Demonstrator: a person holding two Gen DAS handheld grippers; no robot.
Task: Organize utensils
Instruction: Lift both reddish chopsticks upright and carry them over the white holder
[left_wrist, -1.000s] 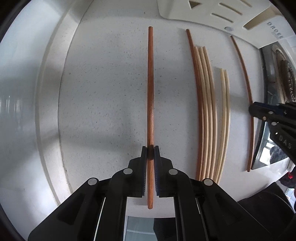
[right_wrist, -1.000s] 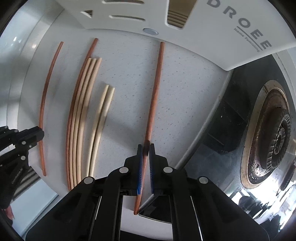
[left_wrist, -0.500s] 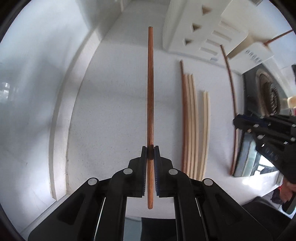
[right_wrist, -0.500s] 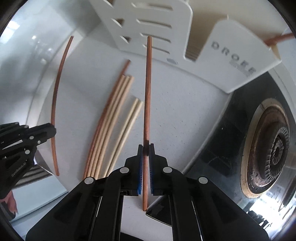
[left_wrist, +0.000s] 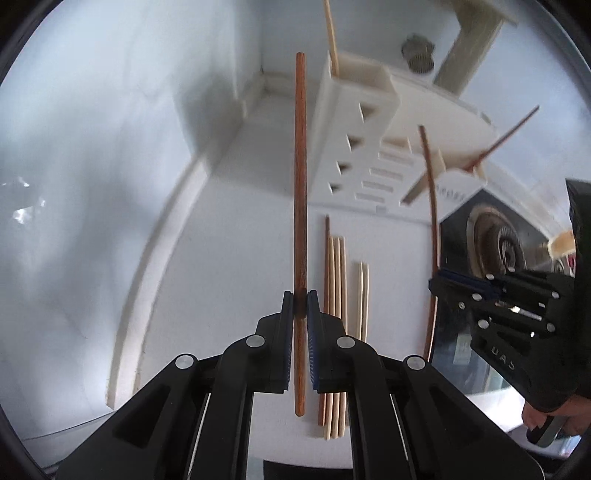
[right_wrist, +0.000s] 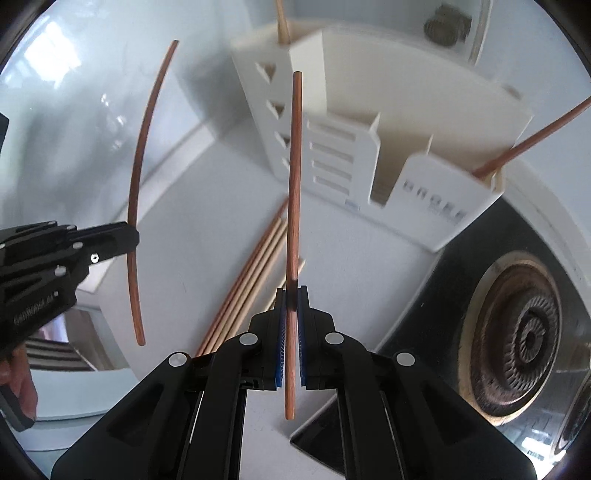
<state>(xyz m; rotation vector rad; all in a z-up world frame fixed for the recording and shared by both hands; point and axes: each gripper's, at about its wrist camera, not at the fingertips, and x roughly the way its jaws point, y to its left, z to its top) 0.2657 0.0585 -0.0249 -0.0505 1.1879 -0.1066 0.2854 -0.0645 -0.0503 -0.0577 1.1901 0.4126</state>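
My left gripper (left_wrist: 301, 306) is shut on a dark brown chopstick (left_wrist: 300, 166), held up off the counter and pointing at the white utensil holder (left_wrist: 354, 122). My right gripper (right_wrist: 291, 299) is shut on another dark brown chopstick (right_wrist: 293, 166), also lifted and aimed at the holder (right_wrist: 424, 133). Each gripper shows in the other's view: the right one (left_wrist: 441, 282) and the left one (right_wrist: 129, 236), with their chopsticks. Several light and dark chopsticks (left_wrist: 336, 280) lie on the counter (right_wrist: 251, 266). One light and one dark chopstick (right_wrist: 532, 144) stand in the holder.
A gas stove burner (right_wrist: 524, 332) sits on black glass to the right of the holder. The white wall (left_wrist: 110, 147) and counter rim run along the left. The white speckled counter (left_wrist: 229, 258) lies below both grippers.
Both grippers have lifted their chopsticks off the counter and tilted upward toward the holder. The chopsticks left on the counter have not moved.
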